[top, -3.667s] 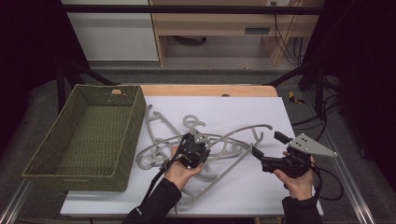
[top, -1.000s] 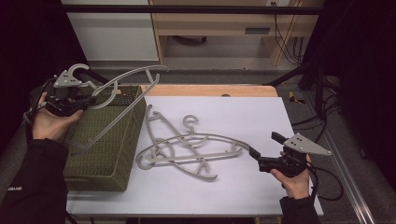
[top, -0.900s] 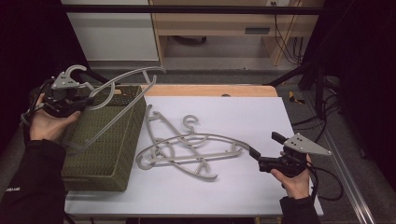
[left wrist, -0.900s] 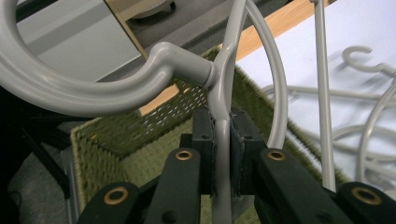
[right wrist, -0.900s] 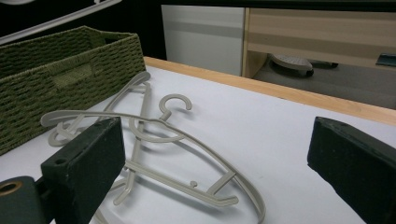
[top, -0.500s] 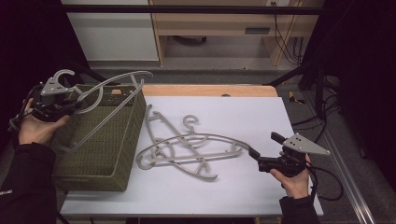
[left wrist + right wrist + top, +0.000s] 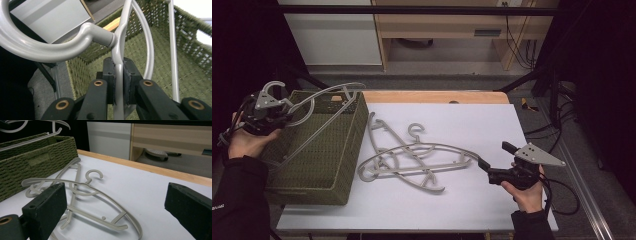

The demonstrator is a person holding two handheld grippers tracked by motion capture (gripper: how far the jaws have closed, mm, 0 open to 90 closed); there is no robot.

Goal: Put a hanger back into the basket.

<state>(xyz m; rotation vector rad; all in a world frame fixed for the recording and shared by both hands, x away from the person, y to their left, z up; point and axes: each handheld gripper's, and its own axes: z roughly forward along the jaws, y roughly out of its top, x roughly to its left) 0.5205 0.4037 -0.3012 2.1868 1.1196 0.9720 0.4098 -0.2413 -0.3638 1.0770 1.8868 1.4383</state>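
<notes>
One grey hanger is in the left hand-held gripper, clamped at the neck just below its hook; the left gripper view shows both pads pressed flat on the thin stem, jaws nearly together. Gripping there lets the wide body hang away from the hand, so the hanger slants across the open top of the green woven basket toward its far rim at about 1 o'clock from the gripper, with one shoulder dipping inside. It looks like a hold chosen for lowering the hanger in lengthwise, since the basket is long and narrow.

Several more hangers lie tangled flat on the white counter, just beside the basket at its 3 o'clock side, hooks and arms crossing one another. Being interlocked, they probably have to be lifted one at a time.

The right hand-held gripper rests low on the counter at 3 o'clock of that pile, its jaws spread wide with nothing between them, pointing at the nearest hanger end. It seems parked there, ready to steady or take a hanger from the heap.
</notes>
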